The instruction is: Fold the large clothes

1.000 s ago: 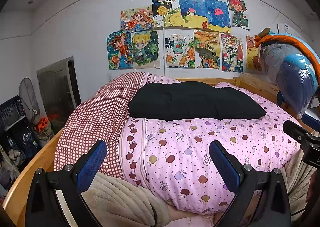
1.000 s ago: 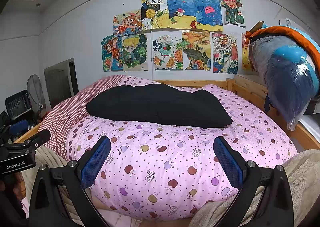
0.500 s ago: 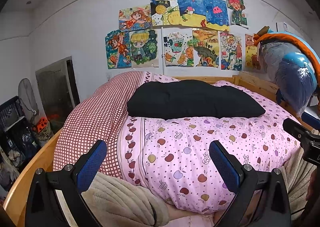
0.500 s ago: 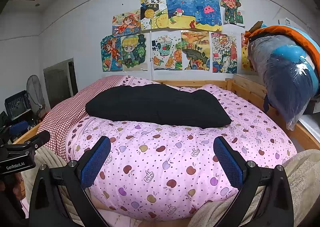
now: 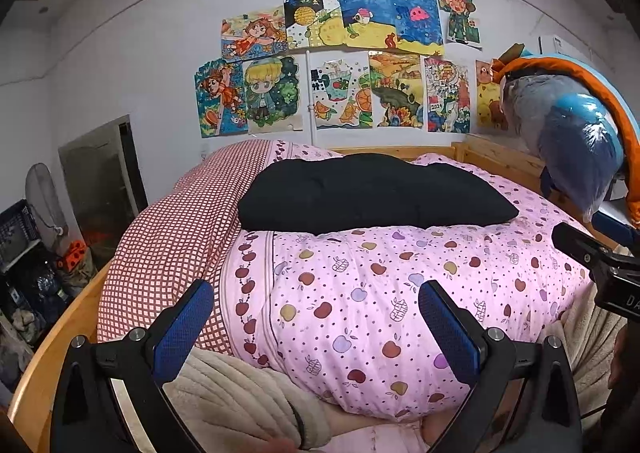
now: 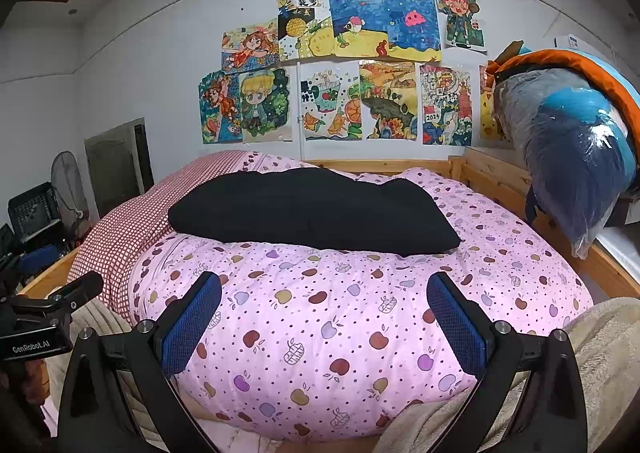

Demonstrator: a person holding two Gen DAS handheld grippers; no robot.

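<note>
A black garment [image 5: 372, 195] lies folded in a flat bundle on top of a pink apple-print quilt [image 5: 400, 285] on the bed; it also shows in the right wrist view [image 6: 312, 211]. My left gripper [image 5: 316, 313] is open and empty, held above the quilt's near end, well short of the black garment. My right gripper [image 6: 324, 309] is open and empty too, likewise over the quilt's near end [image 6: 320, 333]. The right gripper's body shows at the right edge of the left wrist view [image 5: 600, 265], and the left gripper's body at the left edge of the right wrist view [image 6: 44, 317].
A red checked quilt [image 5: 176, 237] lies left of the pink one. A beige fleece blanket [image 5: 224, 397] is bunched at the near end. A wooden bed frame [image 5: 500, 161] surrounds it. A plastic-wrapped blue bundle [image 6: 576, 157] sits right. A fan [image 6: 68, 185] and crates stand left.
Both grippers have stayed open and nearly still; the views have tilted up very slightly, so the bed sits a little lower in frame. The black garment has not moved.
</note>
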